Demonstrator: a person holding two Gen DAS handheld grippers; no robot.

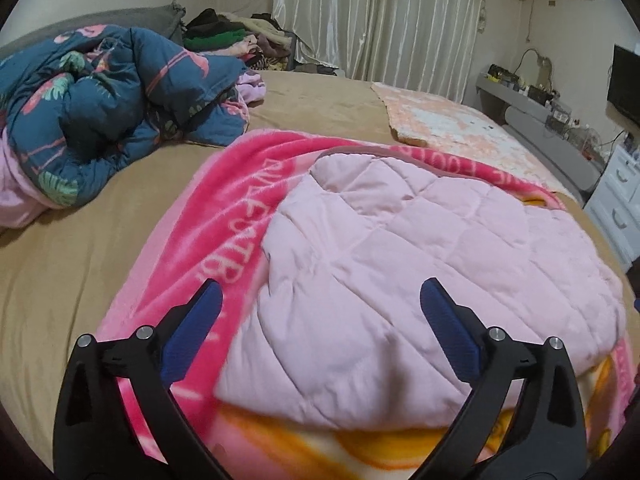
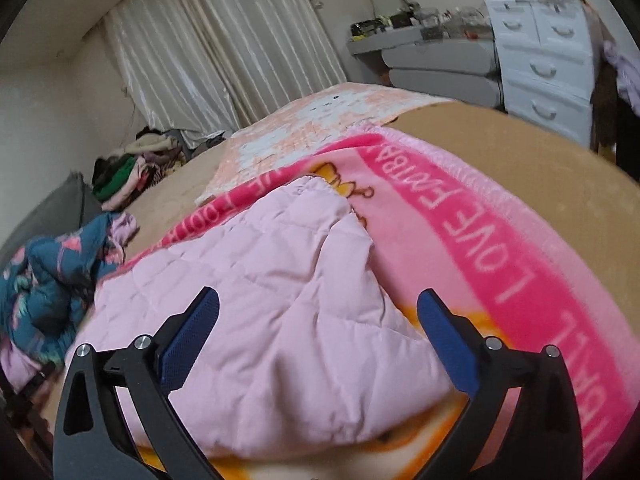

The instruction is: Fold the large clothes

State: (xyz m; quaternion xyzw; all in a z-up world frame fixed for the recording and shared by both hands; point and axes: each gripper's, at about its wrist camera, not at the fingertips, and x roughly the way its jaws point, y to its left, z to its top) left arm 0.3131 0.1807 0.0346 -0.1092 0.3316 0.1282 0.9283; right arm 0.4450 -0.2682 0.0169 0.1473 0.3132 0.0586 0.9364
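Right now both grippers hang spread wide above the bed, nothing between the pads. Left gripper (image 1: 320,300) sits bottom centre of the left view; right gripper (image 2: 318,308) bottom centre of the right view. Pale pink quilted garment (image 1: 420,248) lies folded over, centre frame, on top of a bright pink fleece blanket (image 1: 224,220) with white lettering, which is spread on the tan bed sheet (image 1: 80,248). Garment looks padded, soft, light, puffy; it will likely sag and spring back rather than hold a crease. Outer fabric looks smooth, so possibly slippery. Best hold, I judge: the near folded corners, one per gripper, pinching through all layers without catching the fleece underneath. Blue patterned duvet (image 1: 108,112) bunched upper left, clothes pile (image 1: 232,36) behind it, well apart from the work.
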